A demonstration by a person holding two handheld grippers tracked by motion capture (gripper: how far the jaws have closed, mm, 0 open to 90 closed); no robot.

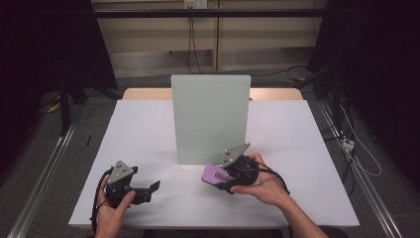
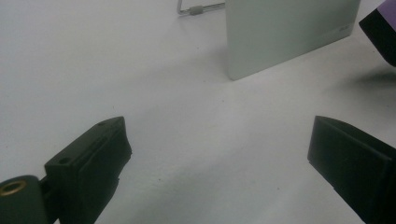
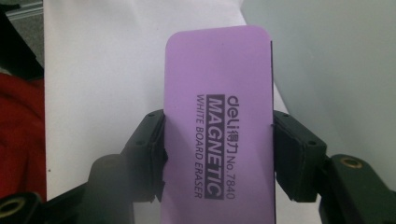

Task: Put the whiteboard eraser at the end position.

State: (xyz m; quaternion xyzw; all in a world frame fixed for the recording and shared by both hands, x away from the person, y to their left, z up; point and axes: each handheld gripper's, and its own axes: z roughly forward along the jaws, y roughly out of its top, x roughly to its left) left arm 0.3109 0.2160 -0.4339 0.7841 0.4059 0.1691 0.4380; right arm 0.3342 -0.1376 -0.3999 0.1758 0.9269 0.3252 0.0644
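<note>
Left tool (image 1: pixel 151 190): held low over the near-left tabletop (image 1: pixel 143 134), jaws spread wide with nothing between them — in the left gripper view only bare white surface lies between the two black pads. It appears idle, well apart from the work.

Centre: a pale board (image 1: pixel 209 118) stands upright on the tabletop, facing the person, propped on a wire stand (image 2: pixel 198 8) behind it. Its face looks blank from here; no marks can be made out on it.

Right tool (image 1: pixel 224 179): clamped on a purple eraser (image 3: pixel 218 116), jaws pressing its two long edges. The print on its back reads as a magnetic whiteboard eraser. In the high view the eraser hangs just in front of the board's lower right corner, above the tabletop, not touching either as far as can be told.

Assessment: the pick-up is done — the eraser is secured and carried near the board. Left to do, in my judgement, is bringing it to the board, to wipe the face or to set it there. Contact with the board is not yet made.
</note>
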